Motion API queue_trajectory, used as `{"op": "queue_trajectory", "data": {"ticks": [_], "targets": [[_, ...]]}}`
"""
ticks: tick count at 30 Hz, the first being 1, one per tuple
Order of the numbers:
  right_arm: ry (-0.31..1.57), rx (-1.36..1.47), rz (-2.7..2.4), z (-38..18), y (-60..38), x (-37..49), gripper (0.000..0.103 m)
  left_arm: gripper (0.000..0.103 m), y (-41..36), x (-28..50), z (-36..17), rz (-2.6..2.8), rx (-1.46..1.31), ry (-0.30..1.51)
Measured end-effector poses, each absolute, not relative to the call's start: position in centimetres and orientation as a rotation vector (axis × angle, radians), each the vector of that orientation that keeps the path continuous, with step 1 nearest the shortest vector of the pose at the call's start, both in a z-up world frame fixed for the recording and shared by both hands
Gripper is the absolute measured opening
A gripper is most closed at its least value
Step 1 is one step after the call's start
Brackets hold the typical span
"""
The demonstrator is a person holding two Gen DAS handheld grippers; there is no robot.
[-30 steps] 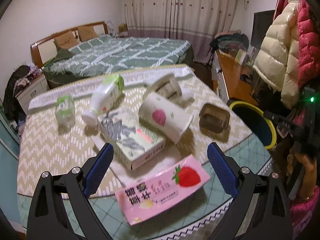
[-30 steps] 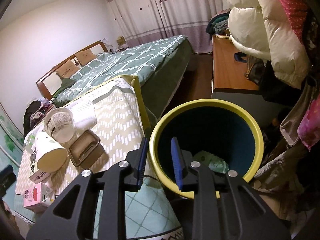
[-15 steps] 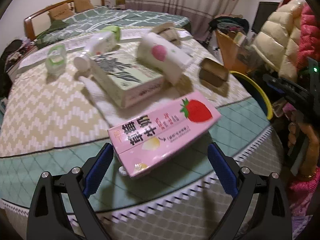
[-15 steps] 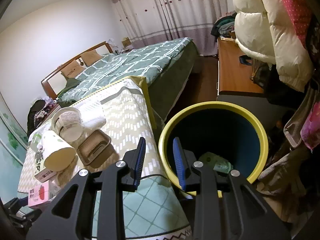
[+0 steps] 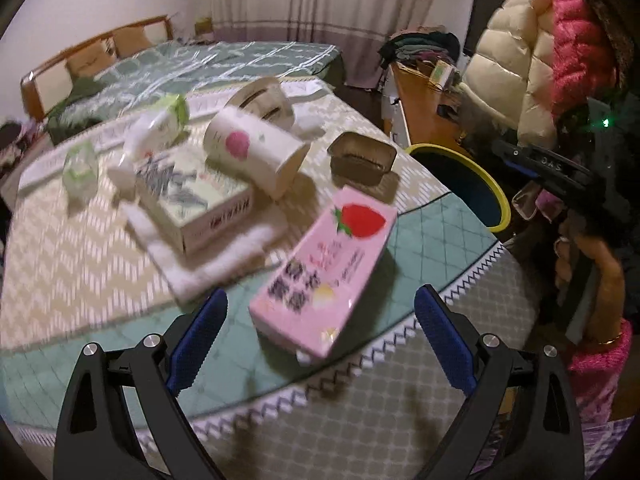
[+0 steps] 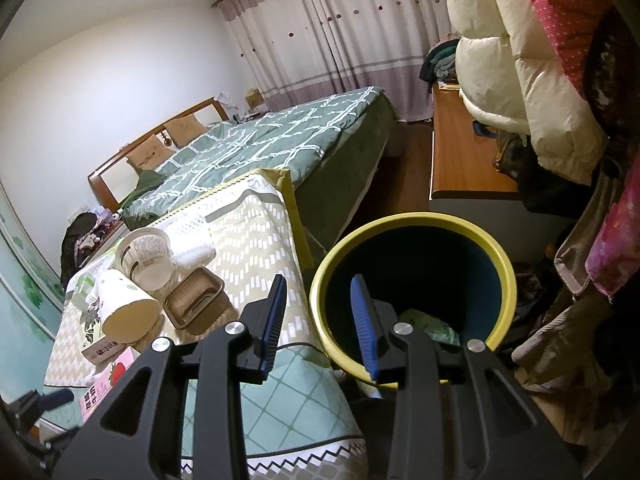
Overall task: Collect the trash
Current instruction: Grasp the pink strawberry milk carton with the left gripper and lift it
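Since half a second ago the pink strawberry carton [image 5: 324, 268] has turned in the left wrist view, its long side now running away from the camera instead of across it, and the right hand-held gripper [image 6: 318, 322] has widened its narrow gap a little.

On the desk [image 5: 80, 264], from the left: a small clear cup with a green lid [image 5: 81, 168], a white bottle [image 5: 154, 132] on its side, then a printed box [image 5: 196, 200] lying on a white towel [image 5: 216, 256]. A white paper cup with a pink spot [image 5: 256, 152] lies tipped beside the box, with a brown tray [image 5: 362, 158] further right. The carton lies near the desk's front edge, just ahead of the left hand-held gripper [image 5: 320, 340], whose blue pads are spread wide with nothing between them; the carton's near end sits between the pads' lines but touches neither.

Right of the desk stands the yellow-rimmed bin [image 6: 412, 292]. The right hand-held gripper hovers at its near rim, jaws slightly parted and holding nothing. A pale green wrapper [image 6: 430, 326] lies at the bin's bottom.
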State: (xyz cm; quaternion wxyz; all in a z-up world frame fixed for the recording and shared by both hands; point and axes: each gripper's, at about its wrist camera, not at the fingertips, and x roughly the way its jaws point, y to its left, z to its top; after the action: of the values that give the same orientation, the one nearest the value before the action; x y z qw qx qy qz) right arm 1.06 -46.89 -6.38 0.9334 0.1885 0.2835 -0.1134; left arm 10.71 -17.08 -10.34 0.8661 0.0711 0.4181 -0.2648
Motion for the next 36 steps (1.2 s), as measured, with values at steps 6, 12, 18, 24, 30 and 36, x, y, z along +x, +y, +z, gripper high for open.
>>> {"op": "queue_trajectory", "data": {"ticks": [6, 12, 18, 24, 30, 36], "targets": [[0.576, 0.388, -0.227, -6.2, -47.0, 0.9, 0.032, 0.093, -20.2, 13.5, -11.9, -0.628, 0.217, 0.937], [0.576, 0.392, -0.232, -6.2, -47.1, 0.8, 0.032, 0.082, -22.0, 15.0, -13.2, -0.645, 0.257, 0.966], [0.584, 0.405, -0.230, -6.5, -47.5, 1.2, 0.032, 0.076, -23.6, 14.4, -13.4, -0.691, 0.295, 0.996], [0.575, 0.398, -0.227, -6.1, -47.5, 0.8, 0.032, 0.062, -24.3, 14.9, -14.1, -0.639, 0.301, 1.017], [0.554, 0.407, -0.242, -5.6, -48.3, -0.2, 0.032, 0.053, -24.6, 14.8, -13.3, -0.650, 0.291, 1.012], [0.543, 0.413, -0.263, -5.6, -49.3, -1.3, 0.032, 0.053, -26.0, 14.8, -11.4, -0.680, 0.299, 0.972]]}}
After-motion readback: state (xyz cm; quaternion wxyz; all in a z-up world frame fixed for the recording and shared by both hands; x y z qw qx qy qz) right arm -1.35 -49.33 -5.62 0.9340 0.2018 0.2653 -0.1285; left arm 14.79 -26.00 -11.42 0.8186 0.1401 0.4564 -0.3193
